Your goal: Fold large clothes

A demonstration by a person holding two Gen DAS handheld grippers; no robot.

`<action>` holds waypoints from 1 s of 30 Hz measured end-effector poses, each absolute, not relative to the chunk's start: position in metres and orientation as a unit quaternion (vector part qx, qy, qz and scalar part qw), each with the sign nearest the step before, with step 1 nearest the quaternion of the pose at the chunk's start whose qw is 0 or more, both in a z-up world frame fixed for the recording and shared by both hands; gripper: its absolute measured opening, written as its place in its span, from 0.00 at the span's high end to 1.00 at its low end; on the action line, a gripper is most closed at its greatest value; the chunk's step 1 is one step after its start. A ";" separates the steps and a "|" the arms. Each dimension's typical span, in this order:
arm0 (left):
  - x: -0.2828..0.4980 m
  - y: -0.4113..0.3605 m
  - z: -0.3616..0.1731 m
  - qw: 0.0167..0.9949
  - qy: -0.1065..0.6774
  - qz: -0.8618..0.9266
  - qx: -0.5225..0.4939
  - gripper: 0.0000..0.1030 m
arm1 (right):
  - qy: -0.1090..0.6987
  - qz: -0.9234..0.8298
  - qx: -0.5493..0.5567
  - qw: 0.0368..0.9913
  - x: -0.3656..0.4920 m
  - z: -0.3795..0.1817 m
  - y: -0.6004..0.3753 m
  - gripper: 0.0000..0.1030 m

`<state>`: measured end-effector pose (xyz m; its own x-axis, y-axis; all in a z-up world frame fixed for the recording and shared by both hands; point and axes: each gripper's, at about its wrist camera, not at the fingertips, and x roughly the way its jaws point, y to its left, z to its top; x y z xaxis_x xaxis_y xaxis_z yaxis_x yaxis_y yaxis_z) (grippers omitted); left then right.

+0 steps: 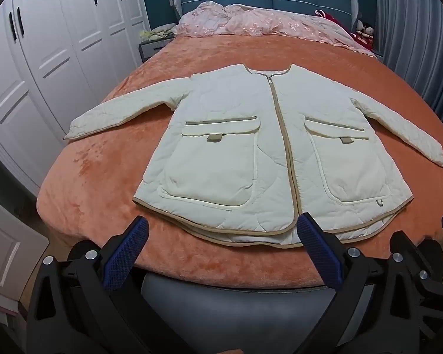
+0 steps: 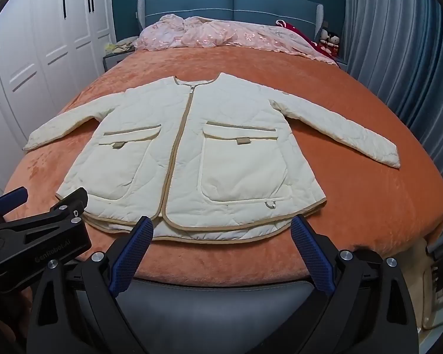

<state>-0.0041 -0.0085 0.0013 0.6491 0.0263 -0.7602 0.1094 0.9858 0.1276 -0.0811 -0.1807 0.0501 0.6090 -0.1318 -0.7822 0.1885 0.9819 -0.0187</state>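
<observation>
A cream quilted jacket [image 1: 251, 147] [image 2: 192, 153] with tan trim lies flat and face up on the orange bedspread [image 1: 103, 183] [image 2: 354, 200]. It is zipped, both sleeves spread out sideways, hem toward me. My left gripper [image 1: 223, 224] hovers open just short of the hem, left of the zip, with nothing between its blue pads. Open and empty too, my right gripper [image 2: 223, 224] sits over the hem right of the zip. In the right wrist view the left gripper [image 2: 41, 197] shows at the lower left, by the jacket's left hem corner.
A pink quilt [image 1: 265, 23] is bunched at the head of the bed against the blue headboard [image 2: 233, 3]. White wardrobes [image 1: 44, 59] line the left side. Grey-blue curtains [image 2: 398, 59] hang on the right. A dark padded footboard [image 1: 236, 303] runs below the grippers.
</observation>
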 end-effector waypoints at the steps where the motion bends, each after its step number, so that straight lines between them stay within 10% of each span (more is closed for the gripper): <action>1: -0.006 -0.010 0.002 0.906 0.414 -0.020 0.083 0.05 | 0.435 -0.092 0.026 0.896 -0.081 0.050 -0.180 0.10; 30: -0.008 0.008 0.011 0.902 0.427 -0.015 0.058 0.05 | 0.430 -0.092 0.023 0.898 -0.084 0.058 -0.170 0.10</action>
